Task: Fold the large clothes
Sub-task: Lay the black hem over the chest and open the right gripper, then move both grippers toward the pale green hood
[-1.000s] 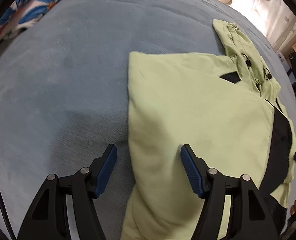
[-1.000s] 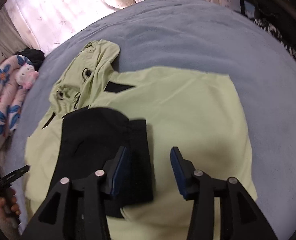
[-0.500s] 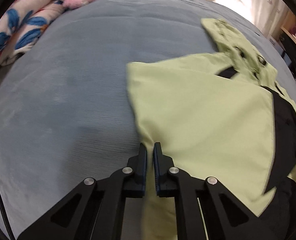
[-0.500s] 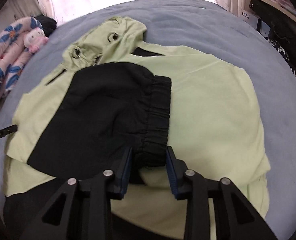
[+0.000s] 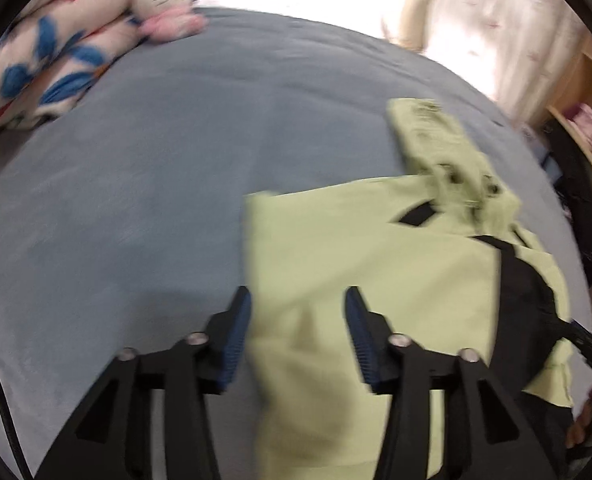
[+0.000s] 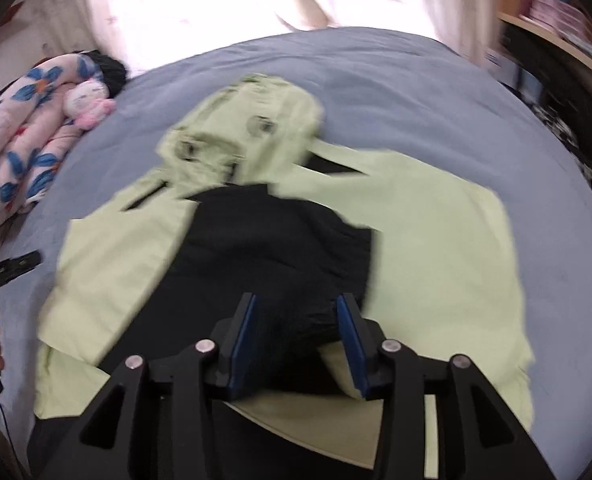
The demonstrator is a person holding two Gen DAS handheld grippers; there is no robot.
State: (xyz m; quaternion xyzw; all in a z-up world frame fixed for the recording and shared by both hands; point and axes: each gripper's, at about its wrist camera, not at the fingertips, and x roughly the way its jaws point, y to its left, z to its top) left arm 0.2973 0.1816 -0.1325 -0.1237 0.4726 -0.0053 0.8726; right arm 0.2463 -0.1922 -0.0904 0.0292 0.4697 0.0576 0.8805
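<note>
**Both grippers spread over the half-folded jacket**

The left gripper (image 5: 298, 336) is held with its jaws wide apart; the left edge of the light green jacket (image 5: 368, 264) is seen between and below them, but no fabric is pinched. The right gripper (image 6: 296, 332) is likewise spread, its blue pads (image 6: 243, 336) set to either side of the bunched black cuff (image 6: 296, 320), though contact cannot be told through the blur. The black sleeve (image 6: 272, 248) is laid across the jacket's middle. The jacket is spread on a grey-blue bedspread (image 5: 136, 184), its hood (image 6: 252, 136) lying farthest from the grippers. A floral quilt (image 6: 20, 136) and a pink plush toy (image 6: 88, 100) are seen at the bed's left edge.
</note>
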